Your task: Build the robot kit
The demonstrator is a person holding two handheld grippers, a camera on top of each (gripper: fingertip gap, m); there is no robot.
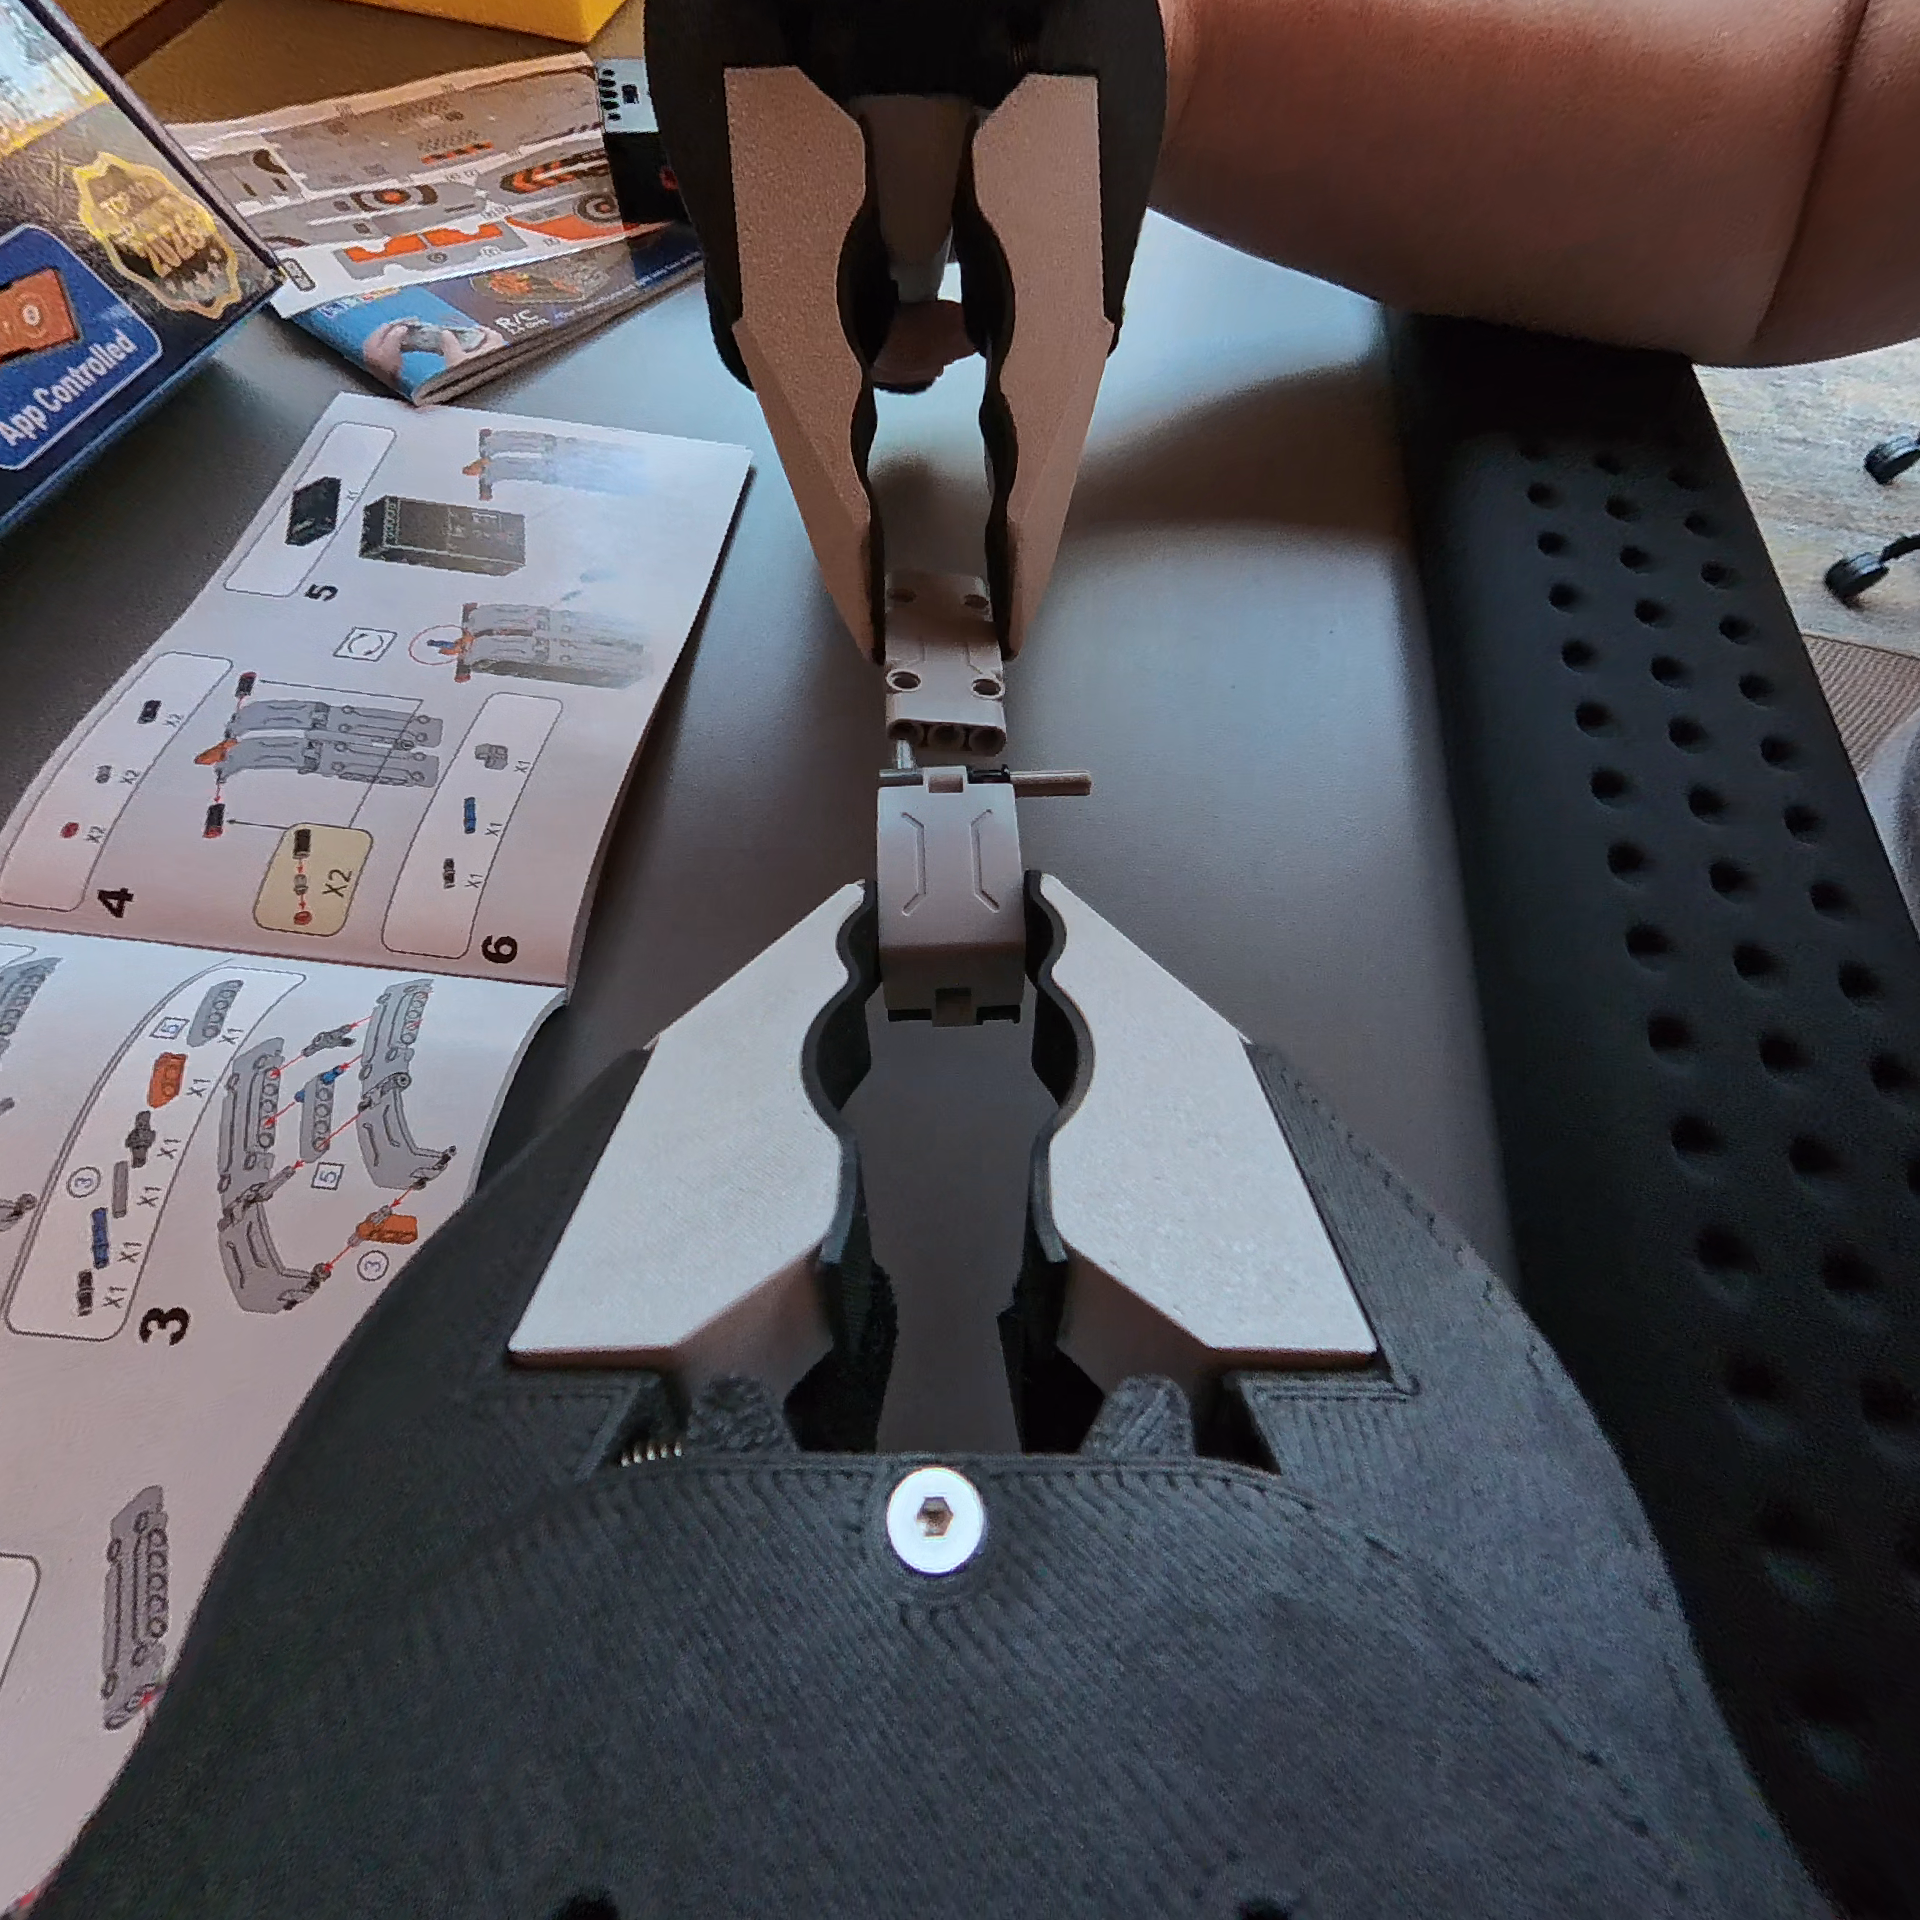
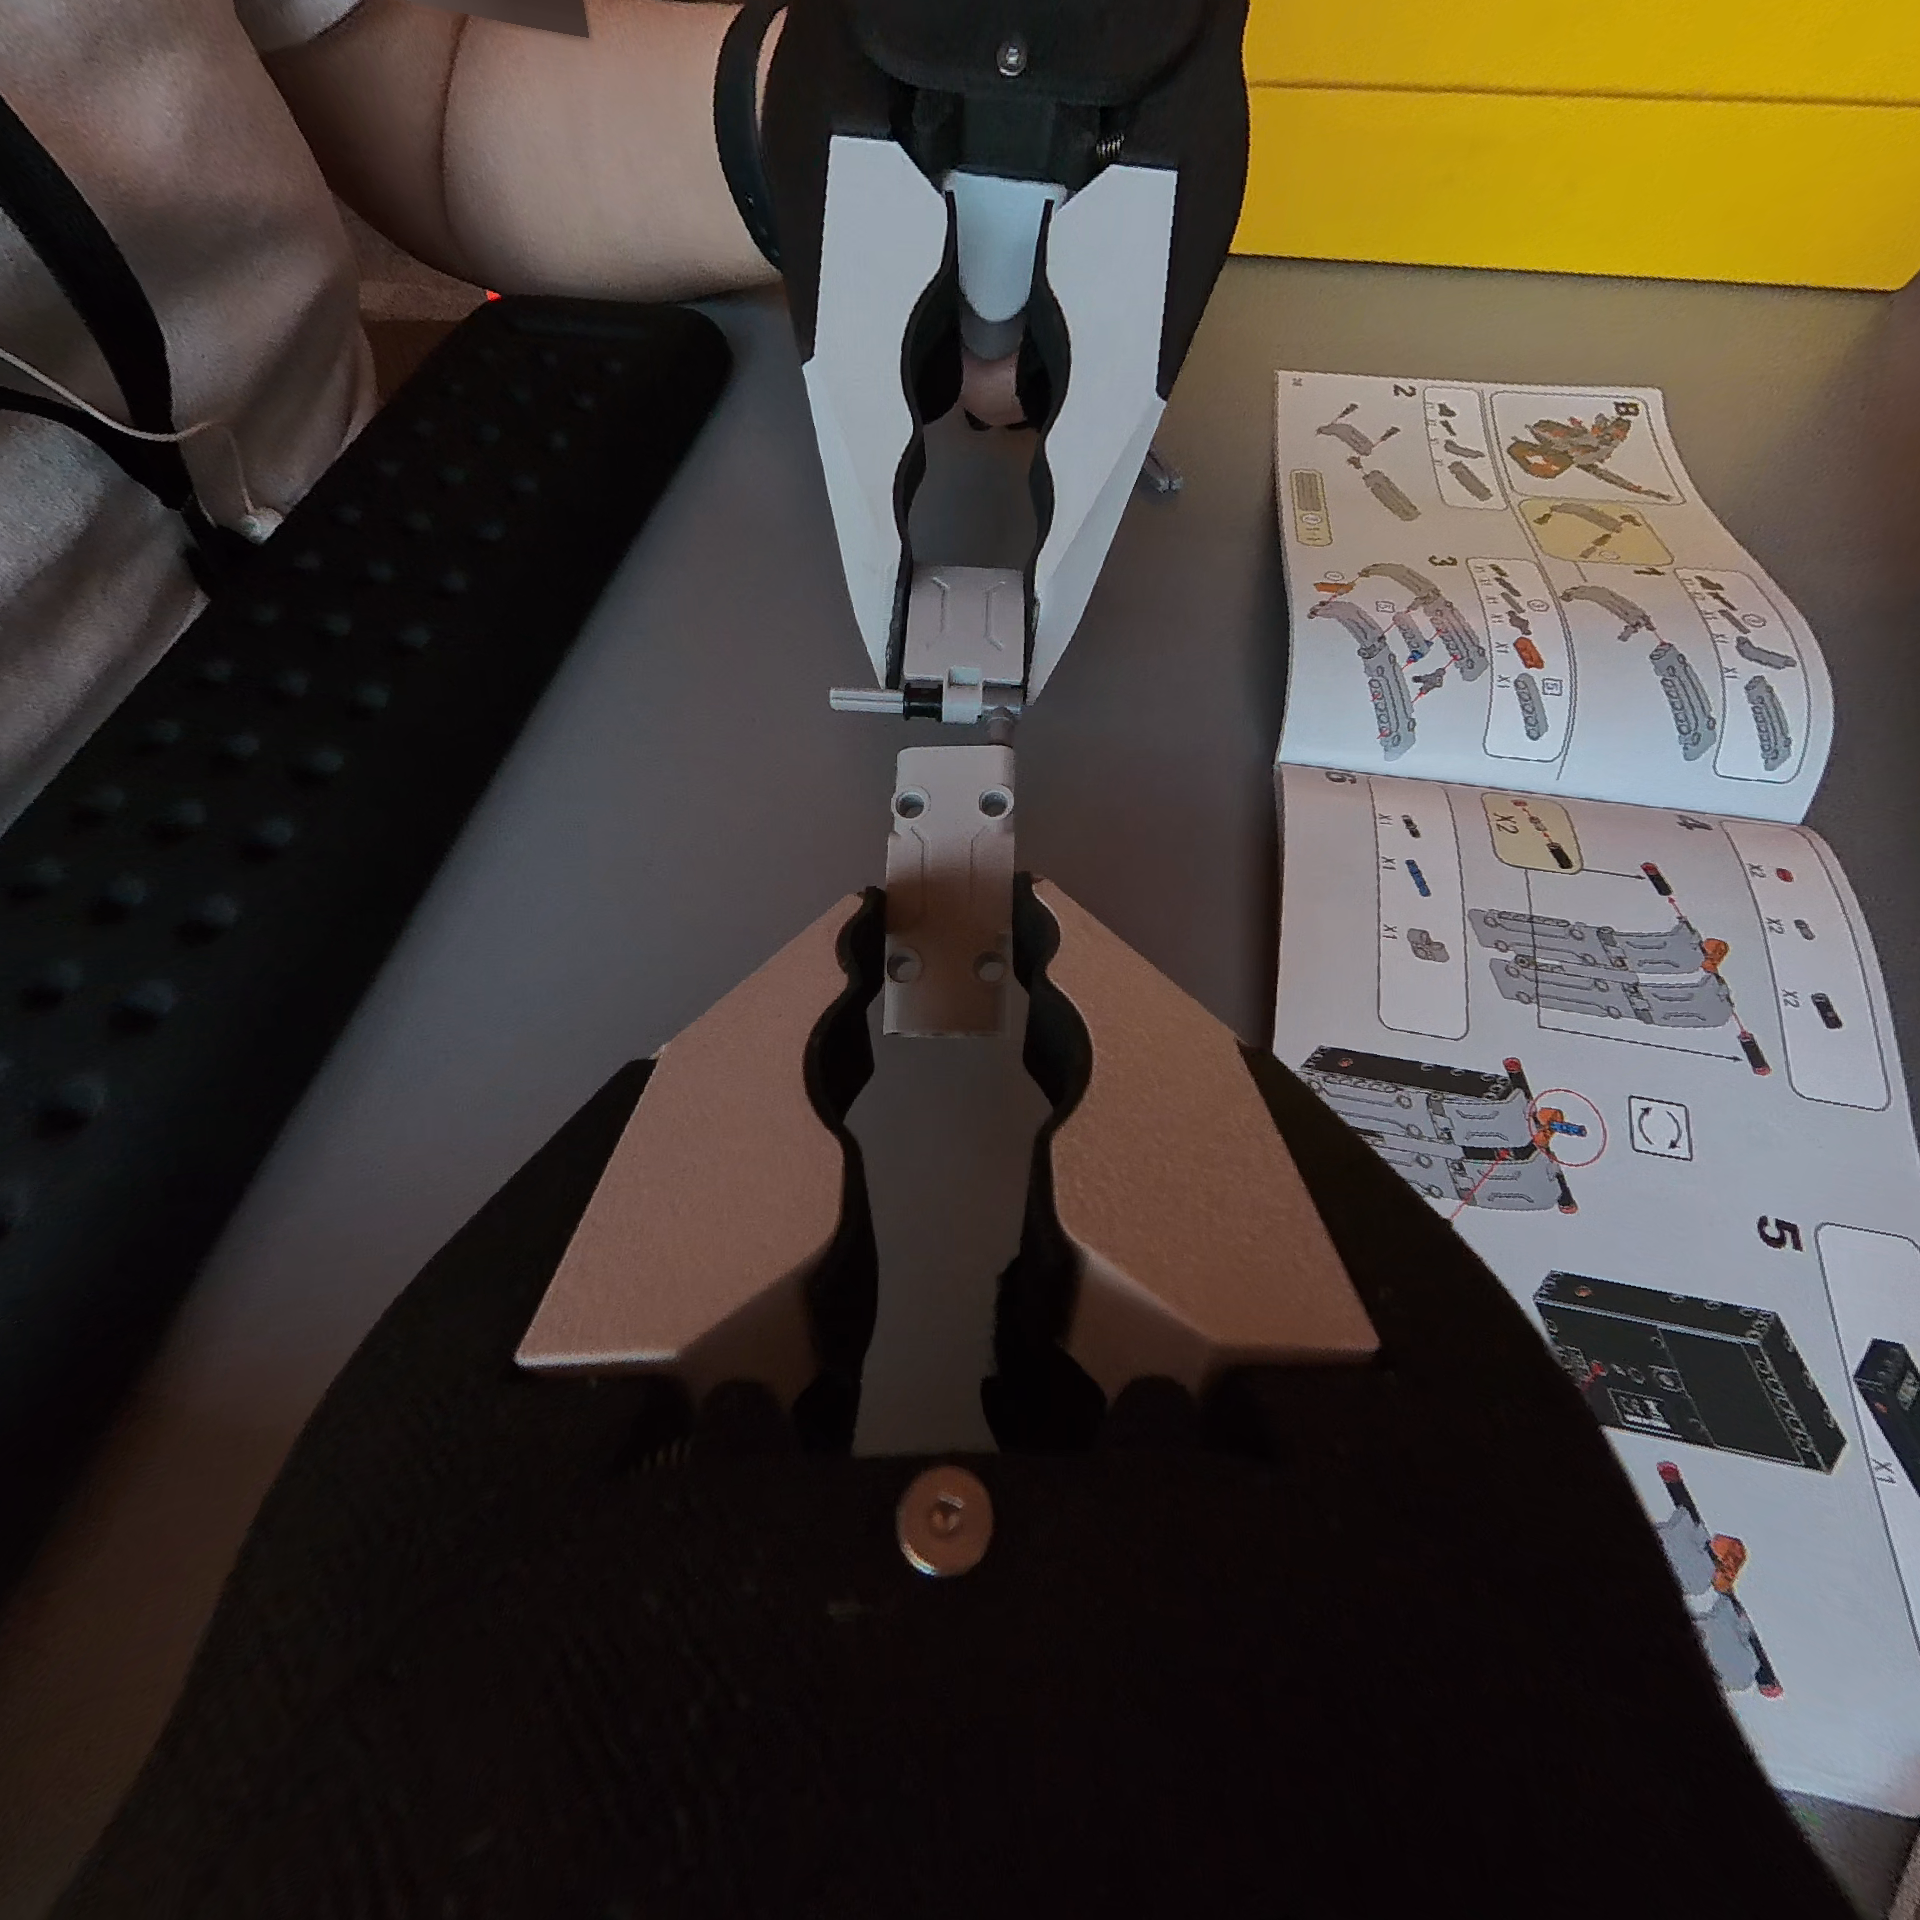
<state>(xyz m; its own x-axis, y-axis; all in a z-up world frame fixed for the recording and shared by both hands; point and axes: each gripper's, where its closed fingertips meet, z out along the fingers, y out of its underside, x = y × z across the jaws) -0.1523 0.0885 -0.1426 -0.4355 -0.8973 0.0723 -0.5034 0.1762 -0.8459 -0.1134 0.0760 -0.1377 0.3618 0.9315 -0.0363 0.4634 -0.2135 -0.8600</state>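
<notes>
Left gripper (image 1: pixel 951 914) is clamped on a grey panel piece with a pin (image 1: pixel 948 883), jaws narrowed tight around it. Facing it tip to tip, the right gripper (image 2: pixel 951 935) pinches a second grey panel piece with holes (image 2: pixel 951 883) the same way. Both pieces hang just above the dark table (image 1: pixel 1247 675), their free ends just apart, nearly meeting. An open instruction booklet (image 1: pixel 416 727) lies beside them, a black perforated mat (image 1: pixel 1683 935) on the other side, a yellow box (image 2: pixel 1579 145) further back.
</notes>
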